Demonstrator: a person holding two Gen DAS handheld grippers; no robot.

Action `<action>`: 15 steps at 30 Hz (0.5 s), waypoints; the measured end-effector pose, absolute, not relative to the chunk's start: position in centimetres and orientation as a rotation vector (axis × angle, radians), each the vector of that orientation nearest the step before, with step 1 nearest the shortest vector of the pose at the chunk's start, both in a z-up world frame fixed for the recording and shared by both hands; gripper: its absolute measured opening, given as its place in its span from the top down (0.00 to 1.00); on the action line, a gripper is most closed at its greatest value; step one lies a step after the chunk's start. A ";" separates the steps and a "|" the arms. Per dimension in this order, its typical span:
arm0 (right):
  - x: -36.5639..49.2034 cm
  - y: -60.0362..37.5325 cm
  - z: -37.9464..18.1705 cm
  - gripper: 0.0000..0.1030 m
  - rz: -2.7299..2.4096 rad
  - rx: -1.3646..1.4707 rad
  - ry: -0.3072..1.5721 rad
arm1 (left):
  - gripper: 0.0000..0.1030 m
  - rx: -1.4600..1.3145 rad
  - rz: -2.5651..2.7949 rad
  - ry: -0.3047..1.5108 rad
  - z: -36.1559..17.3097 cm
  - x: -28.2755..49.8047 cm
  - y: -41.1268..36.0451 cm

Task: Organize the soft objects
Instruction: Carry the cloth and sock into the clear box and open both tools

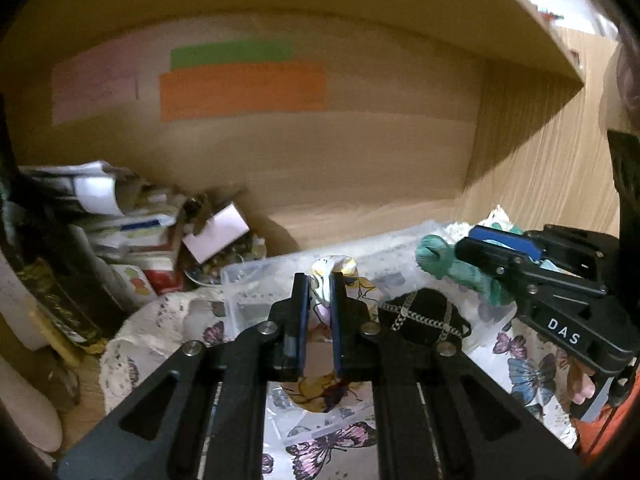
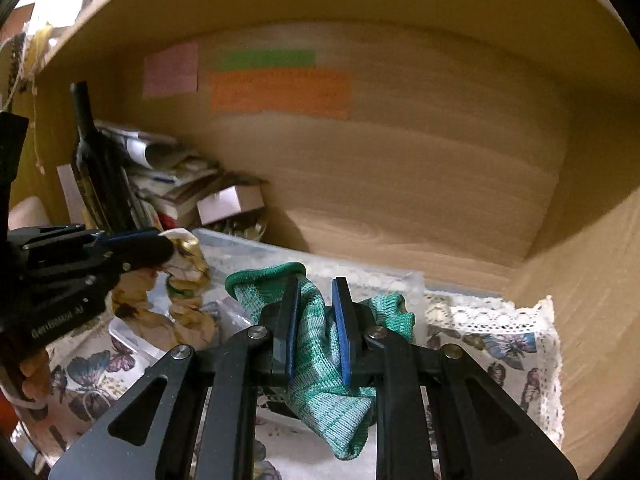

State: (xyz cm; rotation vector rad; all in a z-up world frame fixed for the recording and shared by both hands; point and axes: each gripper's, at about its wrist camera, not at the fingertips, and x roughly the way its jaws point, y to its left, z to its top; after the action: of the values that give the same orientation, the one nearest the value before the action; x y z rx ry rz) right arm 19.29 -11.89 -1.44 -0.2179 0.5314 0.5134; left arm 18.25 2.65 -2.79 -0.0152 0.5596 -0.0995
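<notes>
Left gripper (image 1: 319, 280): jaws clamped on a floral cloth (image 1: 340, 268), held over a clear bin (image 1: 240, 280) at 12 o'clock. Right gripper (image 2: 316, 284): jaws pinched on a green sock (image 2: 320, 360), which hangs over the butterfly cloth (image 2: 500, 344). Black item (image 1: 424, 316), possibly a pouch, lies at the left gripper's 2 o'clock.

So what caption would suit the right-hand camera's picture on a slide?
Right gripper clamps a green knitted cloth above a butterfly-print cloth, inside a wooden shelf.

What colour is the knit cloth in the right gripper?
Green knit cloth, teal with darker green bands; clearest in the right wrist view.
</notes>
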 end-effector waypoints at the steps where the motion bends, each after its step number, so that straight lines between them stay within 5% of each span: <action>1: 19.6 -11.7 -1.7 0.86 0.516 -0.224 0.542 | 0.91 -0.012 -0.102 0.571 -3.1 18.5 2.5; 15: 22.6 -9.4 -6.5 0.82 0.524 -0.301 0.689 | 0.90 -0.054 -0.178 0.774 -7.3 21.0 1.8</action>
State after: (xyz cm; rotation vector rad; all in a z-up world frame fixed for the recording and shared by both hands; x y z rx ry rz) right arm 22.56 -9.41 -6.55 -0.3007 0.6895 0.5243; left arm 20.98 1.83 -7.32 -0.0544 0.7744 -0.1785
